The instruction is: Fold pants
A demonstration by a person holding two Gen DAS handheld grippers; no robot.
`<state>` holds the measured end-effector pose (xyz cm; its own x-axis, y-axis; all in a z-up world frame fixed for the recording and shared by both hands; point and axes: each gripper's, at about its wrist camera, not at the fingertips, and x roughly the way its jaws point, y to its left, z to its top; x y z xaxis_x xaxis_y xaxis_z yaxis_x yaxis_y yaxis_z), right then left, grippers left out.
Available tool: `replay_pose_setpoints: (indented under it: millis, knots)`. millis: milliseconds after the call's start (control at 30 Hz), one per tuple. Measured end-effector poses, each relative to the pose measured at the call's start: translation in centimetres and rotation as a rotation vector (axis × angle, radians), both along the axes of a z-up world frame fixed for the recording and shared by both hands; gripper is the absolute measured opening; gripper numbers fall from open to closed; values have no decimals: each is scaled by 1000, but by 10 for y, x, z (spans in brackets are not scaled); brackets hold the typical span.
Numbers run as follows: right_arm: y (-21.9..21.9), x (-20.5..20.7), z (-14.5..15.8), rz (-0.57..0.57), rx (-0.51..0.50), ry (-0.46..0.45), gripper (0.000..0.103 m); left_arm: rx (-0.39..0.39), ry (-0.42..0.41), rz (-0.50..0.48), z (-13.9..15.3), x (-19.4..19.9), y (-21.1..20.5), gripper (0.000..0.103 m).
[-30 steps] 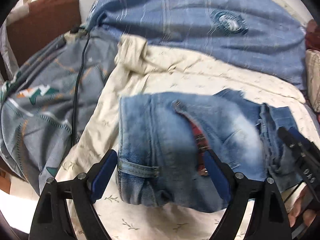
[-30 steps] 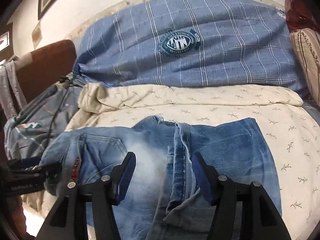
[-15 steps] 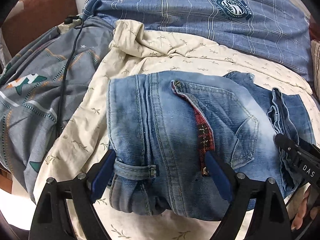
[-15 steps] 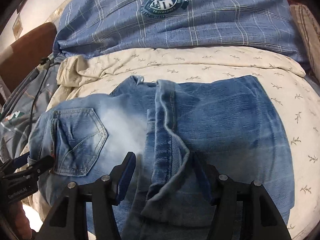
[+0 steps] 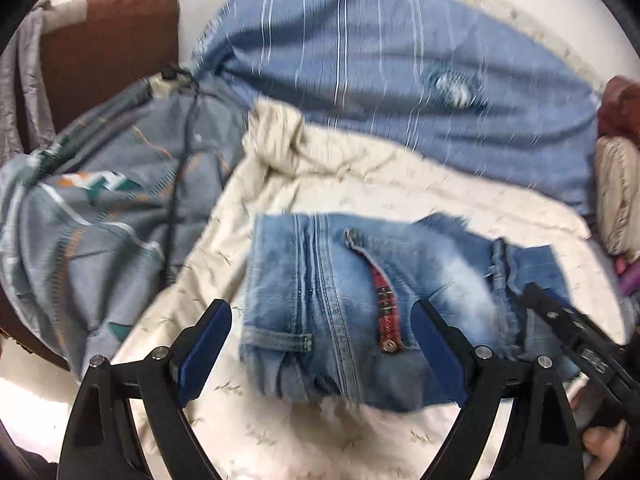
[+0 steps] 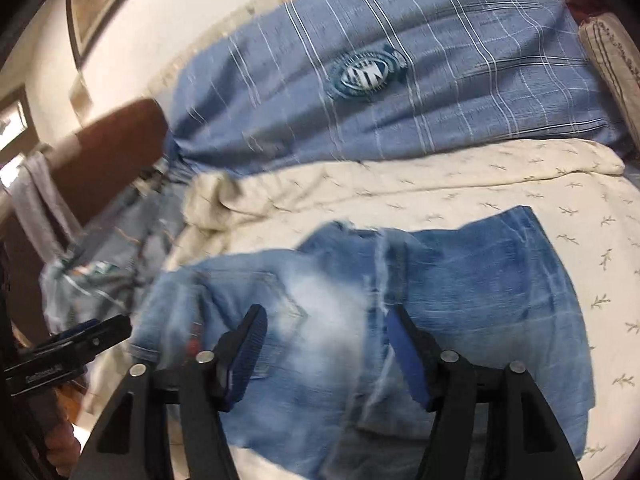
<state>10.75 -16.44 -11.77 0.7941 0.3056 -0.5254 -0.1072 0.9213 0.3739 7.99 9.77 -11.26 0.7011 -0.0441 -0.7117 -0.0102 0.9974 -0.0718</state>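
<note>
Left wrist view: the faded blue jeans (image 5: pixel 360 304) lie folded into a compact bundle on the cream leaf-print bedsheet (image 5: pixel 348 184), waistband end toward the camera, a belt loop and a red plaid pocket lining showing. The left gripper (image 5: pixel 320 340) hangs over the waistband, its fingers spread wide and holding nothing. The right gripper (image 5: pixel 568 328) reaches in from the right edge.

Right wrist view: the jeans (image 6: pixel 400 300) show a whitened seat, a back pocket and darker denim to the right. The right gripper (image 6: pixel 324 344) hovers released above the centre seam. A blue plaid blanket (image 6: pixel 400 80) lies beyond.
</note>
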Motion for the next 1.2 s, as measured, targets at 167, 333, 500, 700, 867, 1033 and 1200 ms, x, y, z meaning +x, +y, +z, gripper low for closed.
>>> replay_pose_setpoints:
  millis: [167, 333, 500, 700, 867, 1033, 1200]
  knots:
    - [23, 0, 5, 113, -17, 32, 68, -14, -51, -17, 0, -36, 18, 92]
    - [51, 30, 24, 291, 29, 202, 68, -97, 5, 14, -19, -48, 55, 92]
    - [81, 75, 56, 366, 26, 254, 69, -186, 28, 47, -36, -51, 79, 92]
    - [117, 116, 52, 397, -7, 320, 70, -263, 79, 46, -54, -34, 83, 92]
    - [164, 128, 48, 484, -96, 311, 70, -283, 82, 17, -66, -7, 75, 92]
    - [212, 152, 36, 577, -182, 359, 70, -327, 76, -25, -82, 19, 73, 92]
    - [233, 185, 24, 636, -212, 422, 70, -357, 62, -42, -90, 29, 74, 91]
